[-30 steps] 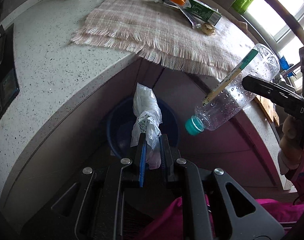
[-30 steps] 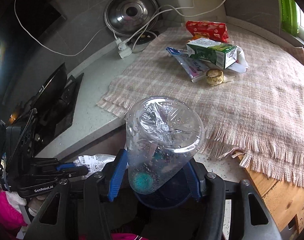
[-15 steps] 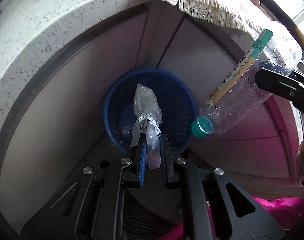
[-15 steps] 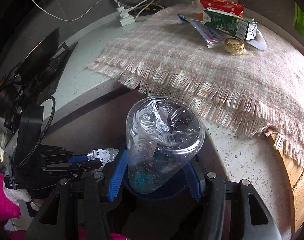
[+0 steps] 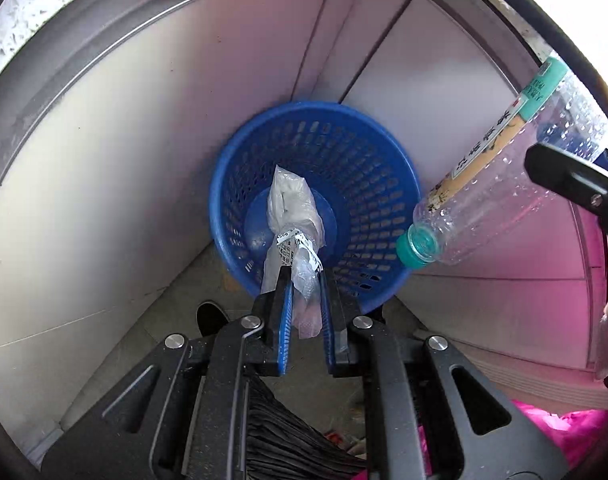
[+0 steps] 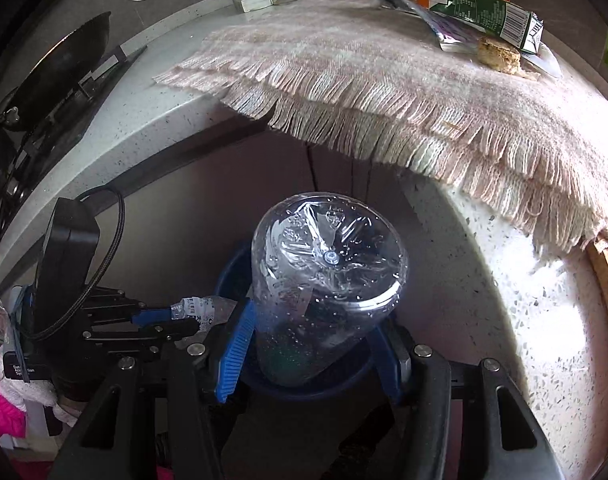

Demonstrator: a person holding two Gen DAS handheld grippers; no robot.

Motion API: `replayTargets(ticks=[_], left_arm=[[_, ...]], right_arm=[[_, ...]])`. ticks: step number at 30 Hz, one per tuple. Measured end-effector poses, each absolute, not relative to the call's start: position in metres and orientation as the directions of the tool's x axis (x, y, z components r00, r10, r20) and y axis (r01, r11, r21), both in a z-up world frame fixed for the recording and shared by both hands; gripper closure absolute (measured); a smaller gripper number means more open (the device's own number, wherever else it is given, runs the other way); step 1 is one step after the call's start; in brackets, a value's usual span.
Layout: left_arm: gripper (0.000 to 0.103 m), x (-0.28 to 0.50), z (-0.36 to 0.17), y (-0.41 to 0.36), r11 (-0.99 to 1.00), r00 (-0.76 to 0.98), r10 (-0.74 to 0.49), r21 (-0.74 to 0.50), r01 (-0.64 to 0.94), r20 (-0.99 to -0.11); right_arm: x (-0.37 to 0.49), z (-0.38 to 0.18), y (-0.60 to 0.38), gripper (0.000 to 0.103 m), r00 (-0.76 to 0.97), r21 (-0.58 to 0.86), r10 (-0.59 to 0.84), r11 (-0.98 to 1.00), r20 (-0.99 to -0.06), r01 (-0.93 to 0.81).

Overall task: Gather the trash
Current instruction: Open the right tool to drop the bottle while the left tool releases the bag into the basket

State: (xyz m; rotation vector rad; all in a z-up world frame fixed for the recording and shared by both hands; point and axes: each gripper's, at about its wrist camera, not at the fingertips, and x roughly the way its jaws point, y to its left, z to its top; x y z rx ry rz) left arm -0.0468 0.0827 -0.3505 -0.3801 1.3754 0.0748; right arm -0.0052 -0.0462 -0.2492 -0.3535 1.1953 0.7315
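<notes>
The left gripper [image 5: 304, 300] is clamped on a crumpled clear plastic wrapper [image 5: 292, 216] above the round blue perforated plastic bin [image 5: 224, 216], while the right gripper [image 6: 310, 354] pinches a clear plastic bottle with a teal cap [image 6: 328, 280] over that bin. Neither piece is dropped yet. A green carton [image 6: 484, 12] and other wrappers on the fringed cloth [image 6: 344, 64] are left.

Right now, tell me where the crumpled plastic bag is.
In the left wrist view, the crumpled plastic bag is clamped in the left gripper, hanging over the blue basket, with the plastic bottle to its right.
</notes>
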Motion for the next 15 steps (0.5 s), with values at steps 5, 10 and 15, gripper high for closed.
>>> replayTargets(ticks=[5, 10, 15], left_arm=[[0.092, -0.046, -0.354, 0.083, 0.936, 0.207, -0.172, -0.225, -0.269, -0.963], [0.084, -0.049, -0.350, 0.083, 0.934, 0.207, -0.174, -0.228, -0.274, -0.963], [0.080, -0.049, -0.343, 0.082, 0.935, 0.206, -0.183, -0.235, -0.265, -0.961]], right_arm=[[-0.004, -0.258, -0.040, 0.045, 0.177, 0.115, 0.315, 0.723, -0.932, -0.682], [-0.001, -0.261, -0.037, 0.044, 0.160, 0.123, 0.313, 0.718, -0.936, -0.685], [0.002, -0.262, -0.037, 0.043, 0.150, 0.127, 0.308, 0.720, -0.940, -0.682]])
